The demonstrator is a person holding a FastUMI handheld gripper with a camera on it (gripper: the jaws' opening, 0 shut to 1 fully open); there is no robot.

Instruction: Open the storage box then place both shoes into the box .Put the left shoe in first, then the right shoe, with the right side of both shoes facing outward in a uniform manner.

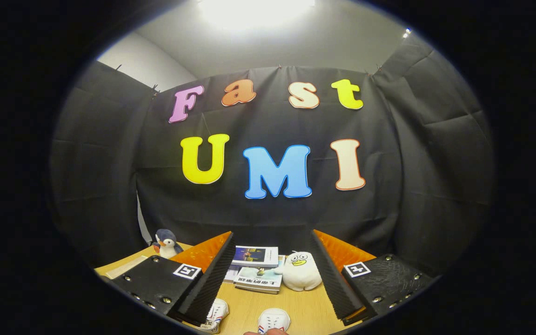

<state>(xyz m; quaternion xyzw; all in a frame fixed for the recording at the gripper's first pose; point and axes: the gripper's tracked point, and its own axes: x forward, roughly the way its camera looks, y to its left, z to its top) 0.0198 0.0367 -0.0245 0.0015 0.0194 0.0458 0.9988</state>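
Note:
My gripper (pixel 271 274) is held high and level above a wooden table (pixel 303 309), its two fingers spread wide apart with nothing between them. Far below the fingertips lie two small white shoes: one (pixel 216 315) partly hidden under the left finger (pixel 207 279), with red and blue stripes on its side, and another (pixel 273 320) nearer the middle, seen from the toe. The storage box cannot be made out here.
Beyond the fingers, at the back of the table, lies a stack of books (pixel 256 270). A white plush duck (pixel 300 271) stands beside it. A plush penguin (pixel 165 243) sits at the far left corner. Black cloth walls close the booth.

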